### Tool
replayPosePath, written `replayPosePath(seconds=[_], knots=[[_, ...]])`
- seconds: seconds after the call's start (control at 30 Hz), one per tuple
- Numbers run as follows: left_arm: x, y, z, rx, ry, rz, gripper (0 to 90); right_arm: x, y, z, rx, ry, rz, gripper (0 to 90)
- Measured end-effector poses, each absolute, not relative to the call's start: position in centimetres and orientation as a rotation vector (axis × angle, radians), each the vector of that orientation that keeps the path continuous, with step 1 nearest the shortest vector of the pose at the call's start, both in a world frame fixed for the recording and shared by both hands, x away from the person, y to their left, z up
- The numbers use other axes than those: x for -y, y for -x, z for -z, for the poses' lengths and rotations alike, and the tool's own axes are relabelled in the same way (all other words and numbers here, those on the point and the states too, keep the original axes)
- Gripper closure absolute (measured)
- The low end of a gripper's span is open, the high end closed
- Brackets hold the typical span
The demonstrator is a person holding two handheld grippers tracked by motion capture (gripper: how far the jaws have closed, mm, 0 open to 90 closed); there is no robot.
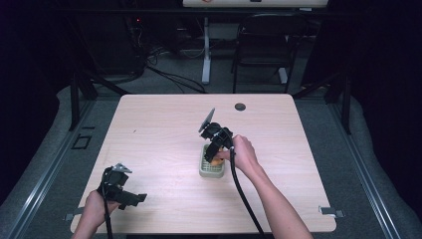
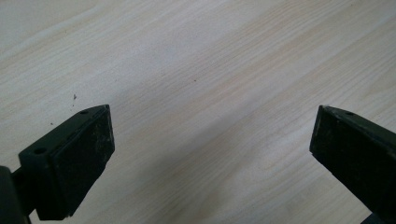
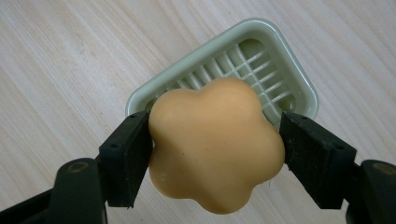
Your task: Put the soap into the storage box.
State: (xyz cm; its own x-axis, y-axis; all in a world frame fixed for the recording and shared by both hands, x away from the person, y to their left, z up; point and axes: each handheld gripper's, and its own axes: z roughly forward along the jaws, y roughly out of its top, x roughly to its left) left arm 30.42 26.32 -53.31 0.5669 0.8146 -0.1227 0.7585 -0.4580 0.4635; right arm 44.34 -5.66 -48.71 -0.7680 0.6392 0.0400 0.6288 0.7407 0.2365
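Note:
An orange flower-shaped soap (image 3: 215, 149) sits between the jaws of my right gripper (image 3: 215, 117), which is shut on it from both sides. Just behind and below it lies a pale green slatted soap dish (image 3: 294, 74). In the high view the soap (image 1: 217, 161) hangs over the near end of the dish (image 1: 209, 173) at the table's middle, with my right gripper (image 1: 217, 152) tilted down onto it. My left gripper (image 1: 135, 199) rests low near the front left edge, and in its own view it (image 2: 213, 112) stands open over bare wood.
The light wooden table (image 1: 164, 124) has a round cable hole (image 1: 240, 106) near its far edge. A black chair (image 1: 263, 45) and a desk leg (image 1: 206, 50) stand on the floor beyond the table. The right gripper's cable (image 1: 244, 194) trails toward the front edge.

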Motion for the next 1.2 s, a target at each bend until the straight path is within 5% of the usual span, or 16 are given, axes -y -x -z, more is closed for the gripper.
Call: replayPosePath(seconds=[1.2], knots=[[-26.4,-30.4,53.3,-1.257,-2.335,-0.152,0.1,4.6,-45.7,51.6,-2.932,-1.032,-0.251,26.8]])
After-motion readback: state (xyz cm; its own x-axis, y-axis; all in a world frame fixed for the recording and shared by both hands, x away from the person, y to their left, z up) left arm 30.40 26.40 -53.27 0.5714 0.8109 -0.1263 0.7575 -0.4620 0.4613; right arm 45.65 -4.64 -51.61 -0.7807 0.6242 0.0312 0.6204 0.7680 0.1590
